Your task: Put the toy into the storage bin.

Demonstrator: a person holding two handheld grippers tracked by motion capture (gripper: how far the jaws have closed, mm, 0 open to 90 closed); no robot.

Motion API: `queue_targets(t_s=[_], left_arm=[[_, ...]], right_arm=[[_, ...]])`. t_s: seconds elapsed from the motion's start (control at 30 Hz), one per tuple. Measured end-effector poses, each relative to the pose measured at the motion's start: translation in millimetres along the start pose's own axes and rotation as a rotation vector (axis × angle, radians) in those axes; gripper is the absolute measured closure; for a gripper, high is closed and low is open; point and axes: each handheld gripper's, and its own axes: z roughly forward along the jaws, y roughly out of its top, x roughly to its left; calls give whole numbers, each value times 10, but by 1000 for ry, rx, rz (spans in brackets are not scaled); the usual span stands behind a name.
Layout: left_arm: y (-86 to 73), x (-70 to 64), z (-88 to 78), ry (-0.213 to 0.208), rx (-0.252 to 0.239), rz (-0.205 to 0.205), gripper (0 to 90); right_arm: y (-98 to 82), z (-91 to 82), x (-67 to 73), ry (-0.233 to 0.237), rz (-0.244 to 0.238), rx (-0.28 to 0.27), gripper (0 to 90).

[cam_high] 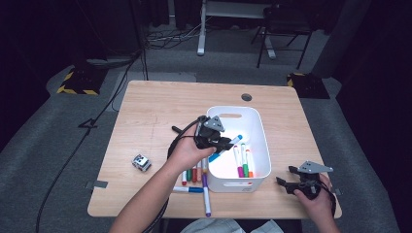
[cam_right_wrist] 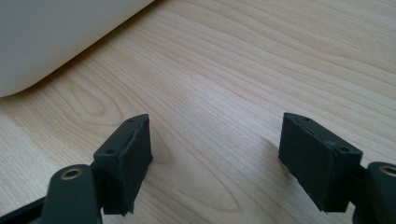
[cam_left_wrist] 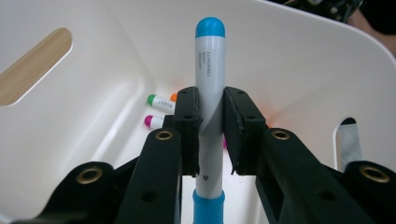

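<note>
Left gripper view shows the left claw [cam_left_wrist: 211,135] clenched on a blue marker [cam_left_wrist: 209,93], which pokes out past its tips over the white bin [cam_left_wrist: 299,70]. Beneath the claw, three markers [cam_high: 242,162] already lie on the bin's floor. Back toward the person's side of that claw, several loose markers [cam_high: 194,175] wait on the table [cam_high: 155,111], so I'd say the sorting is about halfway. Off at the table's edge, the right claw [cam_right_wrist: 215,158] rests spread wide, empty.
</note>
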Motion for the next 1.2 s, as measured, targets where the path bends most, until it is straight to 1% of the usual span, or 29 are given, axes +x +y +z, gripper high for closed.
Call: queue_targets(t_s=[0.13,0.17,0.2,0.23,0.27,0.3,0.37,0.4,0.43,0.47,0.5,0.53,0.6,0.63,0.67,0.7,0.73,0.77,0.83,0.87,0.9,0.93,0.97,1.0,1.03,1.07,1.1,1.13,1.2], left_arm=[[12,-5,7,-2,17,-17,759],[11,0,7,7,15,-11,757],[11,0,7,7,15,-11,698],[11,3,13,24,1,-12,698],[6,2,23,48,-9,-19,561],[0,4,26,56,-12,-23,478],[-5,8,14,54,-25,-14,387],[-8,0,-1,52,-50,-21,349],[-8,0,-1,52,-50,-21,344],[-3,-3,-19,51,-65,-26,344],[7,-8,-74,54,-101,-29,317],[7,-8,-74,54,-101,-29,312],[14,-15,-151,54,-134,-39,310],[11,-23,-190,61,-151,-43,308],[10,-26,-241,65,-146,-38,307],[-9,-40,-335,96,-146,-31,305],[-23,-39,-387,110,-150,-26,305],[-23,-39,-387,110,-150,-26,304],[-64,-48,-492,124,-177,-55,303],[-90,-45,-544,134,-190,-60,303],[-118,-32,-606,155,-194,-50,303],[-156,-33,-652,159,-205,-67,304],[-240,-9,-745,180,-204,-73,303],[-240,-9,-745,180,-204,-73,304],[-332,16,-814,199,-200,-87,305],[-332,16,-814,199,-200,-87,305],[-430,38,-852,210,-193,-110,306],[-430,38,-852,210,-193,-110,307],[-529,61,-876,223,-185,-124,307]], right_arm=[[0,0,0,0,0,0,257],[0,0,0,0,0,0,257],[0,0,0,0,0,0,257],[0,1,0,-1,-1,0,257],[0,0,0,0,0,0,257],[0,0,0,0,0,0,257],[0,0,0,0,0,0,257],[0,0,0,0,0,0,257],[0,0,0,0,0,0,257],[0,0,0,0,0,0,257],[0,0,0,0,0,0,257],[0,0,0,0,0,0,257],[0,0,0,0,0,0,257],[0,0,0,0,0,0,257],[0,0,0,0,0,0,257],[0,0,0,1,0,0,257],[0,0,1,1,0,0,257],[0,0,1,2,-1,0,257],[0,0,4,3,0,0,257],[1,-1,4,3,0,0,257],[1,-1,4,3,0,0,257],[1,-1,4,4,0,0,257],[1,0,4,4,0,0,257],[1,-1,4,4,0,0,257],[1,-1,4,4,0,0,257],[1,-1,4,4,0,0,257],[1,-1,4,4,0,0,257],[1,-1,4,4,0,0,257],[1,0,4,4,-1,0,257]])
